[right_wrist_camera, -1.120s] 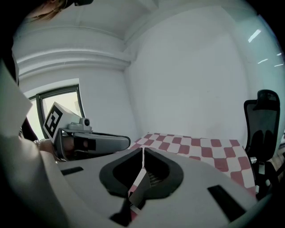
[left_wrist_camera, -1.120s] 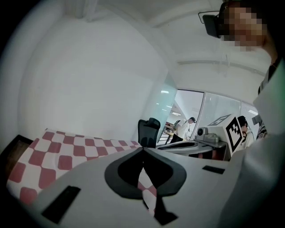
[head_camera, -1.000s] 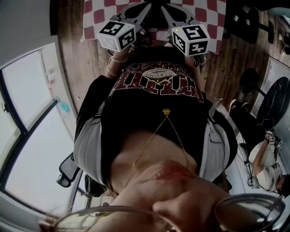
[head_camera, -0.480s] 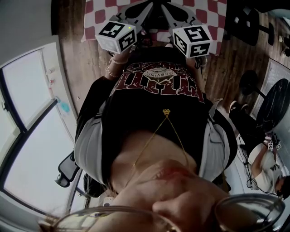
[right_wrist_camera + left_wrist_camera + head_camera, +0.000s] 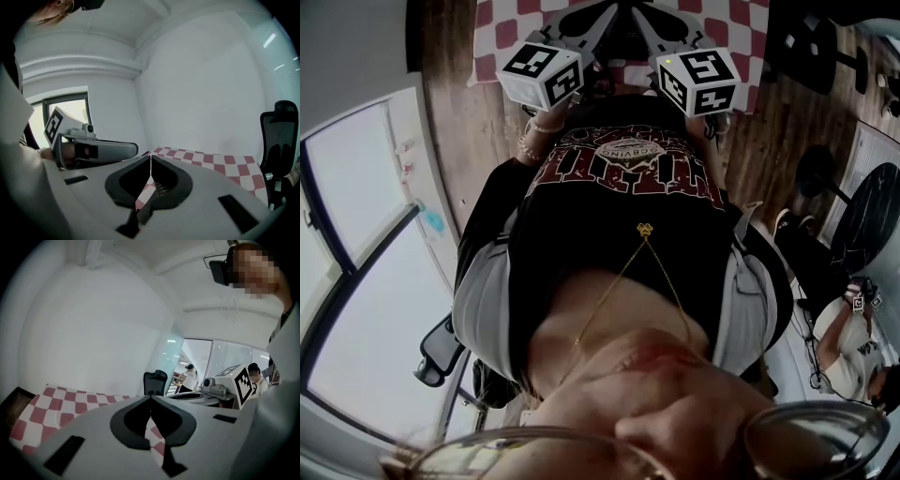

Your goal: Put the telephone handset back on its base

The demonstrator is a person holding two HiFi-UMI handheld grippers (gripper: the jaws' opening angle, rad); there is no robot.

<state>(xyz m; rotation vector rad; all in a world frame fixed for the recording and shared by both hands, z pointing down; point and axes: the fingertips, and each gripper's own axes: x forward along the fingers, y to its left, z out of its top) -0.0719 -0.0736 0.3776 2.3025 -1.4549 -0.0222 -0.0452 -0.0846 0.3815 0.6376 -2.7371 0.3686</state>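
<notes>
Red-and-white cloth [image 5: 501, 28]: checked, and it runs out under and ahead of both claws. Every place below is told from it.
Left claw [image 5: 150, 397]: clenched, pads tip to tip with nothing between them. It hovers over the cloth's near edge and points out across it.
Right claw [image 5: 150, 157]: clenched as well, and empty. It sits just beside the left claw over that same near edge.
Telephone handset: in no view. It is not on the stretch of cloth that shows, and neither claw has it.
Base: also out of sight, so I cannot tell whether the handset lies on it.
Risk, blind reach: the head view is filled by the person's own shirt [image 5: 619, 216] and catches only a strip of cloth. Anything beyond that strip would be approached unseen and could easily be nudged or tipped.
Risk, shut pads: claws this tightly clenched would likely shove a handset along the cloth rather than take it.
Risk, crowding: the claws ride side by side, so a careless swing could knock their marker cubes [image 5: 542, 73] together.
Risk, fabric: a tip scraping the cloth may drag or bunch it and shift whatever stands on it.
Office chair [image 5: 154, 380]: beyond the cloth's far edge, well apart and no threat.
</notes>
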